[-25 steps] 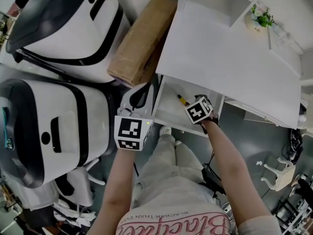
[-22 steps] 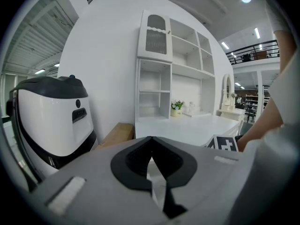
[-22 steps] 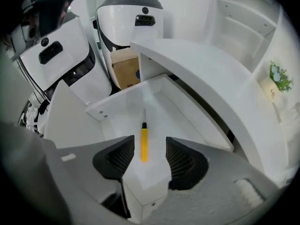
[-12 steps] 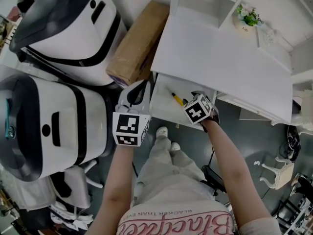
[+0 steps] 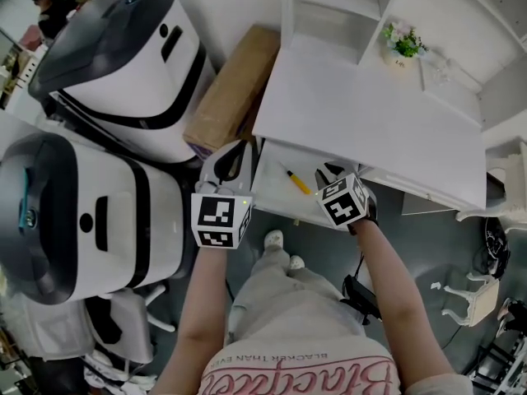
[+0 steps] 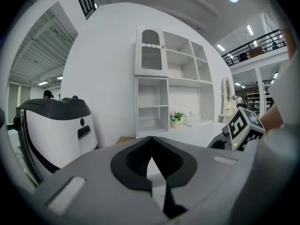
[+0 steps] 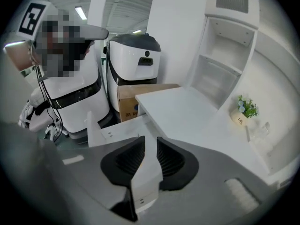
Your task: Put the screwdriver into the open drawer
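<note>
Screwdriver (image 5: 295, 181) lies loose in the open drawer (image 5: 273, 192), slanted across its white floor and touched by neither tool. We see a yellow handle toward the drawer's front and a thin dark shaft running up and left toward the back. In the head view it is so small that we cannot make out its tip, and it seems to rest flat. The back of the drawer is tucked under the white surface (image 5: 362, 105), and its right part is covered by the right hand-held gripper (image 5: 324, 174). Most of that tool is in turn hidden behind its own marker cube (image 5: 344, 202). In the right gripper view this hand-held gripper (image 7: 150, 146) has its jaws a narrow gap apart; they have just been closing, with nothing between them. Through the gap only a white drawer wall shows, and the tool's grey body blocks the drawer floor, so we cannot find the screwdriver there. The left hand-held gripper (image 5: 237, 156) hovers just beside the drawer's left edge. In its own view its jaws (image 6: 150, 146) are pressed together at the tips and pinch nothing. A cardboard box (image 5: 235, 81) leans beside the surface, its lower end cut off from view behind the left tool.
</note>
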`<action>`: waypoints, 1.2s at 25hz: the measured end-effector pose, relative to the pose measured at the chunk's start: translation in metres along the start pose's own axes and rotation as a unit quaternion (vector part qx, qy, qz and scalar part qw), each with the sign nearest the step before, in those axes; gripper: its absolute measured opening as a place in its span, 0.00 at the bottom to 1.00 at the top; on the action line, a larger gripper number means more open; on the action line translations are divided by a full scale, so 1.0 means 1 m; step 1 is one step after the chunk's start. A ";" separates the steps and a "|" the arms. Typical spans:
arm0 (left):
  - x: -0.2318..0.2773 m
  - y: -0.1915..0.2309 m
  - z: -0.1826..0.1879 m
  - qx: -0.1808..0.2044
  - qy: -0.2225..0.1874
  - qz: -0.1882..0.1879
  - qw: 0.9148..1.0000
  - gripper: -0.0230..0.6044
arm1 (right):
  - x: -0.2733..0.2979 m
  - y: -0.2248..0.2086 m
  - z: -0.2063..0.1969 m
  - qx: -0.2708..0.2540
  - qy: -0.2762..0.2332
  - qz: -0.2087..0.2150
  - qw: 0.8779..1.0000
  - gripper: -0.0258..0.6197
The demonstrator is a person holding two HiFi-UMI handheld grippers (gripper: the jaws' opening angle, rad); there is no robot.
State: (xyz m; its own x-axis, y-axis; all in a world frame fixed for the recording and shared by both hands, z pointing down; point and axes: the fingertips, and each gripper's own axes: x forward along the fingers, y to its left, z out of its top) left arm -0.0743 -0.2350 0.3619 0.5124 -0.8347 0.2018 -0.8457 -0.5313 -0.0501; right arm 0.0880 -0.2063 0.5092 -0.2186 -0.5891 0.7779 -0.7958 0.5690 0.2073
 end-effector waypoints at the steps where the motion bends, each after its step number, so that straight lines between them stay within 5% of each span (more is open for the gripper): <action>1: 0.000 -0.001 0.002 0.002 -0.001 -0.001 1.000 0.06 | -0.006 -0.002 0.003 0.000 -0.007 -0.005 1.000 0.13; 5: 0.001 -0.004 0.011 0.006 -0.010 -0.003 1.000 0.06 | -0.029 -0.011 0.019 -0.001 -0.036 -0.023 0.999 0.04; 17: 0.016 -0.011 0.044 0.023 -0.042 -0.010 0.999 0.06 | -0.087 -0.034 0.058 0.046 -0.148 -0.018 0.988 0.04; 30: 0.024 -0.016 0.082 0.045 -0.081 -0.015 0.996 0.06 | -0.161 -0.071 0.092 0.090 -0.297 -0.096 0.946 0.04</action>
State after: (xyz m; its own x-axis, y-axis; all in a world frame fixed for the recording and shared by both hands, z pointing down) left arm -0.0359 -0.2584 0.2874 0.5614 -0.8263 0.0453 -0.8162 -0.5619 -0.1346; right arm 0.1279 -0.2044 0.3145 -0.2974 -0.9203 0.2542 -0.9244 0.3442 0.1644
